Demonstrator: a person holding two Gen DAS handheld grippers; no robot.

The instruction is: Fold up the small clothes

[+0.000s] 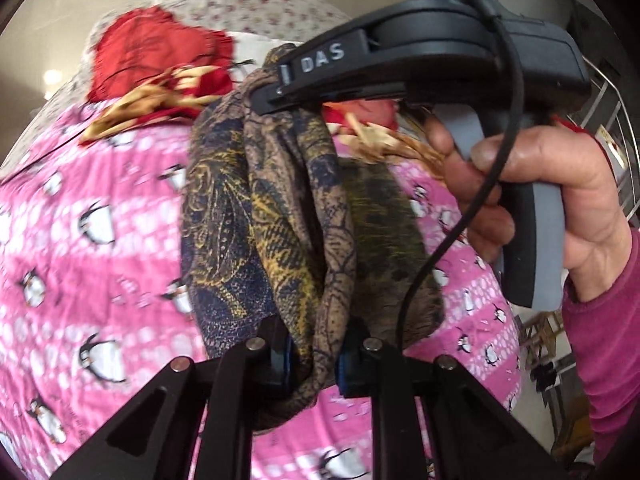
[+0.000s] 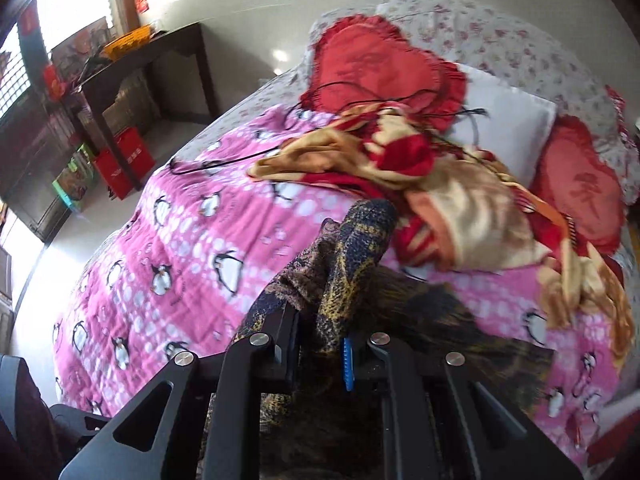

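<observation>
A brown cloth with navy and yellow print (image 1: 280, 216) hangs bunched in the air above a pink penguin bedspread (image 1: 80, 220). My left gripper (image 1: 316, 364) is shut on its lower folds. In the left wrist view my right gripper (image 1: 268, 96), held by a person's hand (image 1: 532, 200) in a magenta sleeve, pinches the cloth's upper end. In the right wrist view my right gripper (image 2: 322, 354) is shut on the same patterned cloth (image 2: 344, 264), which rises in a fold past the fingertips and spreads dark and blurred to the right.
A crumpled red and gold blanket (image 2: 432, 184) lies across the bed's head end with red heart cushions (image 2: 372, 64) and a white pillow (image 2: 504, 116). Black cables (image 2: 224, 164) trail over the bedspread (image 2: 180, 240). A dark desk (image 2: 152, 60) and red bags (image 2: 124, 160) stand by the bed's left side.
</observation>
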